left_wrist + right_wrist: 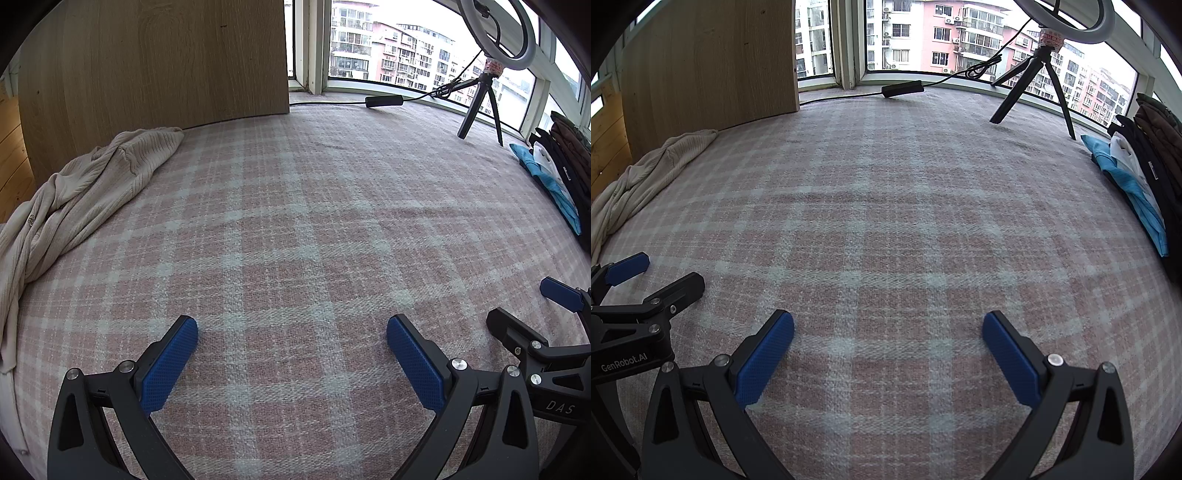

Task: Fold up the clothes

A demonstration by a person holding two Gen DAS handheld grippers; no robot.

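A crumpled beige ribbed sweater (74,195) lies at the left edge of the pink plaid bed cover (295,229); it also shows in the right wrist view (642,177). My left gripper (291,332) is open and empty, hovering low over the cover, well right of the sweater. My right gripper (888,328) is open and empty beside it. The right gripper shows at the right edge of the left wrist view (528,310), and the left gripper shows at the left edge of the right wrist view (661,273).
A stack of folded clothes (1134,173), blue, white and dark, lies at the right edge. A ring light on a tripod (1038,77) stands at the back by the window, with a cable and black box (903,88). A wooden panel (155,62) stands back left.
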